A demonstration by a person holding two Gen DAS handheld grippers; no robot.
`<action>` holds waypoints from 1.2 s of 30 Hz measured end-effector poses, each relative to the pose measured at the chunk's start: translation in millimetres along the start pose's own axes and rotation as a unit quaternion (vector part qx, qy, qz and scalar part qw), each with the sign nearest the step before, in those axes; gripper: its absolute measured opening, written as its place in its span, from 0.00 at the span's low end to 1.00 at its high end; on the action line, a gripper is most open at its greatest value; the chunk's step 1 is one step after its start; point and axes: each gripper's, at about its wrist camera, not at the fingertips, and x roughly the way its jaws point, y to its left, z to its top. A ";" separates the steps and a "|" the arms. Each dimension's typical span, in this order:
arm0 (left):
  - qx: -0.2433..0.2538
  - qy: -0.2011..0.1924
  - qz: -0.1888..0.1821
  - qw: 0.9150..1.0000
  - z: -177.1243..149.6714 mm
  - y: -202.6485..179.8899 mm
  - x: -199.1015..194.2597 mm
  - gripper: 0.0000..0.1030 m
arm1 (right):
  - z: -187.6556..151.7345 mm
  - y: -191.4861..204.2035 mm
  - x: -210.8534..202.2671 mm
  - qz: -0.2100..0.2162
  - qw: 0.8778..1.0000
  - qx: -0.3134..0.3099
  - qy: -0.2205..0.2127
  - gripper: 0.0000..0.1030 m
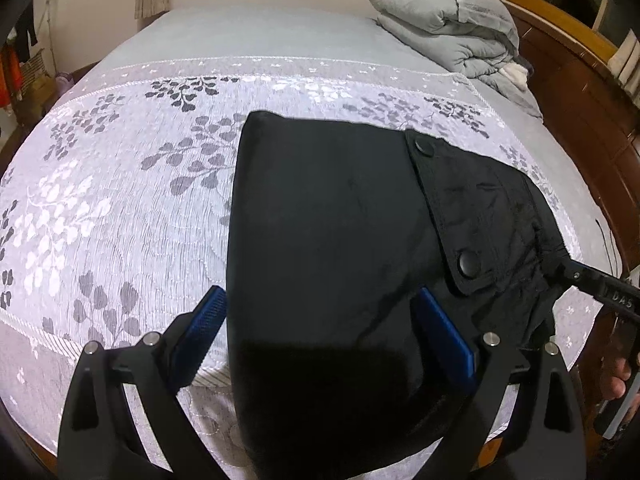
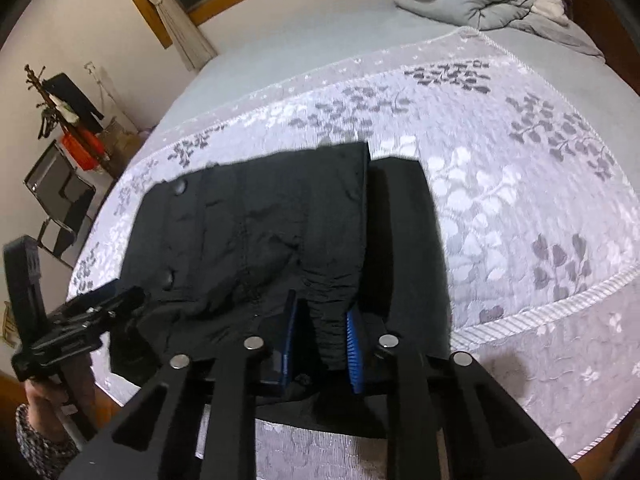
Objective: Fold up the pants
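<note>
Black pants (image 1: 340,220) lie folded on the bed, with a snap-button pocket flap (image 1: 444,216) toward the right. My left gripper (image 1: 320,320) is open, its blue pads on either side of the near edge of the folded cloth. In the right wrist view the pants (image 2: 248,232) spread ahead, and my right gripper (image 2: 320,332) is shut on the gathered waistband (image 2: 330,320) at their near edge. The other gripper (image 2: 100,312) shows at the left, and the right gripper (image 1: 592,280) shows at the right of the left wrist view.
A white and grey floral bedspread (image 1: 120,200) covers the bed. A folded grey duvet (image 1: 448,16) lies at the far right corner. A dark wooden bed frame (image 1: 580,120) runs along the right. A chair (image 2: 56,200) and coat rack (image 2: 60,104) stand left of the bed.
</note>
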 end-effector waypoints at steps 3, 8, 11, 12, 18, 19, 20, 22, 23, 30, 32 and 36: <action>0.005 -0.011 -0.005 1.000 4.3 -7.3 -5.6 0.92 | 5.3 -4.5 -10.7 -0.002 1.000 0.003 -0.008 0.14; 0.016 -0.025 -0.011 1.000 7.6 -20.3 -13.3 0.92 | 6.5 -12.5 -19.7 -0.024 1.000 -0.002 -0.017 0.13; 0.019 -0.027 -0.013 0.999 8.3 -25.1 -14.1 0.92 | 2.8 -15.9 -12.8 -0.038 0.999 -0.007 -0.008 0.13; 0.020 -0.026 -0.014 0.999 8.6 -26.1 -13.7 0.92 | 1.3 -17.4 -7.8 -0.041 0.999 -0.006 -0.003 0.13; 0.019 -0.022 -0.010 1.000 7.6 -25.7 -10.6 0.92 | -8.8 -23.6 12.9 -0.058 0.998 0.000 0.010 0.17; 0.018 -0.021 -0.010 1.000 7.0 -25.5 -10.0 0.92 | -9.5 -24.4 14.3 -0.059 0.998 -0.001 0.010 0.17; 0.017 -0.021 -0.011 1.000 6.7 -25.2 -9.8 0.92 | -9.9 -25.0 15.4 -0.059 0.998 0.001 0.012 0.18; 0.017 -0.023 -0.012 1.000 6.5 -25.5 -11.1 0.92 | -9.1 -24.6 14.0 -0.058 0.998 0.000 0.013 0.18; 0.020 -0.024 -0.011 0.999 6.6 -26.1 -11.8 0.92 | -8.3 -23.5 11.4 -0.060 0.998 -0.002 0.010 0.20; 0.030 -0.026 0.002 0.999 6.1 -28.9 -13.1 0.92 | -0.7 -13.5 -18.5 -0.072 0.997 -0.021 -0.026 0.25; 0.029 -0.026 0.011 0.999 5.6 -29.5 -12.9 0.92 | 2.2 -8.6 -24.2 -0.071 0.996 -0.028 -0.036 0.25; 0.023 -0.024 0.019 0.999 4.1 -28.0 -12.2 0.92 | 4.5 4.5 -27.6 -0.073 0.995 -0.044 -0.047 0.25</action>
